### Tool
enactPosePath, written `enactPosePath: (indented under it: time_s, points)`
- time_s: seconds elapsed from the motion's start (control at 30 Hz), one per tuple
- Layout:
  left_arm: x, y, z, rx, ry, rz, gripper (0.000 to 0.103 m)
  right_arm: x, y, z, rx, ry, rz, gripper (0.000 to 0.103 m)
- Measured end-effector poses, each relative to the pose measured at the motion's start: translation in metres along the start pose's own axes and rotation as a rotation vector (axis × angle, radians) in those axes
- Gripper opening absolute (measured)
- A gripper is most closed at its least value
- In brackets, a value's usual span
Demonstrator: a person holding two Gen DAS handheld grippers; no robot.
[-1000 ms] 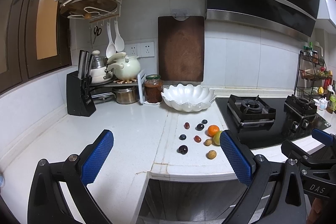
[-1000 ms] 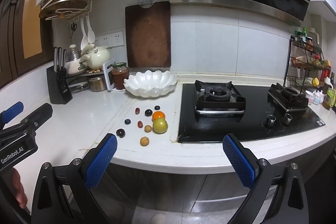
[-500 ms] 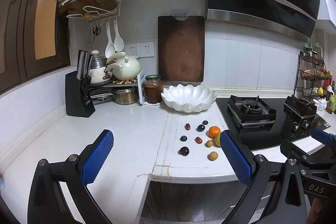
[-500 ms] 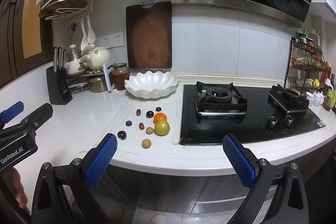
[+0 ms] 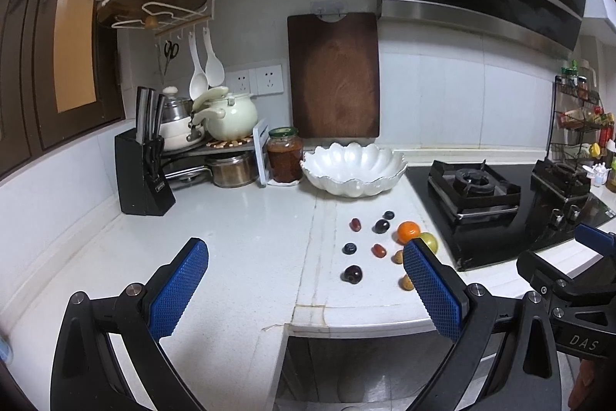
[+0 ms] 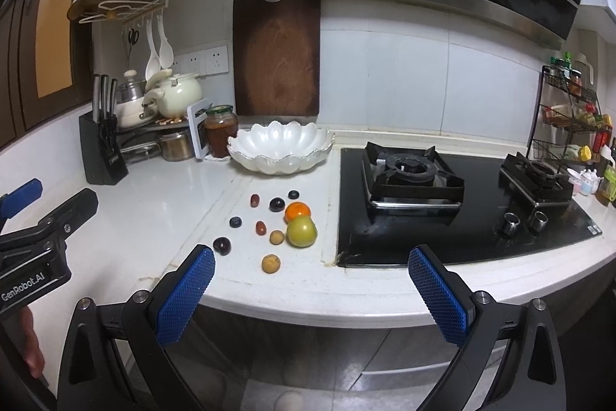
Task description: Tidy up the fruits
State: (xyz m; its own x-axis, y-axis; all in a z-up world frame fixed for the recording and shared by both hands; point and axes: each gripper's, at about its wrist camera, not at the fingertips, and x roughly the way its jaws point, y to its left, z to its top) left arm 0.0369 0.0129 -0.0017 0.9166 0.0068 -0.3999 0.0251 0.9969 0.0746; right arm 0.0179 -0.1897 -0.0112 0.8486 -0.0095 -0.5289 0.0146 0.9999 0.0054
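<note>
Several small fruits lie loose on the white counter: an orange [image 6: 297, 211], a green-yellow fruit [image 6: 302, 232], dark plums [image 6: 222, 245], red grapes, blueberries and two tan longans [image 6: 271, 263]. The orange also shows in the left wrist view [image 5: 408, 231]. An empty white scalloped bowl [image 6: 280, 148] [image 5: 353, 169] stands behind them. My left gripper [image 5: 306, 289] is open and empty, in front of the counter. My right gripper [image 6: 311, 291] is open and empty, below the counter's front edge, short of the fruits.
A black gas hob [image 6: 442, 195] lies right of the fruits. A jar [image 5: 285, 160], pots, a knife block [image 5: 144, 172] and a wall-hung cutting board [image 5: 334, 76] stand at the back left. A spice rack [image 6: 569, 126] stands far right.
Both grippers have moved slightly forward toward the counter, so the fruits appear a little closer. Both stay open and empty. The fruits have not moved.
</note>
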Motion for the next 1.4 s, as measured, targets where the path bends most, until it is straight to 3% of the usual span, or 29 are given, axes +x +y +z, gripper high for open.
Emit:
enactPosePath:
  time_s: [0.2,0.5,0.8,0.97,1.4]
  points:
    - [0.032,0.004,-0.006,0.039,0.048,-0.011,0.102,0.024,0.012,-0.001,-0.031,0.008,0.016,0.102]
    - [0.085,0.003,-0.020,0.121,0.122,-0.066,0.089,0.070,0.028,-0.007,-0.070,0.039,0.052,0.096]
    - [0.144,-0.011,-0.039,0.200,0.200,-0.142,0.077,0.131,0.035,-0.019,-0.069,0.140,0.100,0.078]
    - [0.174,-0.017,-0.048,0.188,0.264,-0.215,0.071,0.157,0.035,-0.027,-0.066,0.199,0.121,0.070]
    - [0.220,-0.043,-0.066,0.221,0.365,-0.301,0.058,0.192,0.035,-0.043,-0.050,0.277,0.160,0.053]
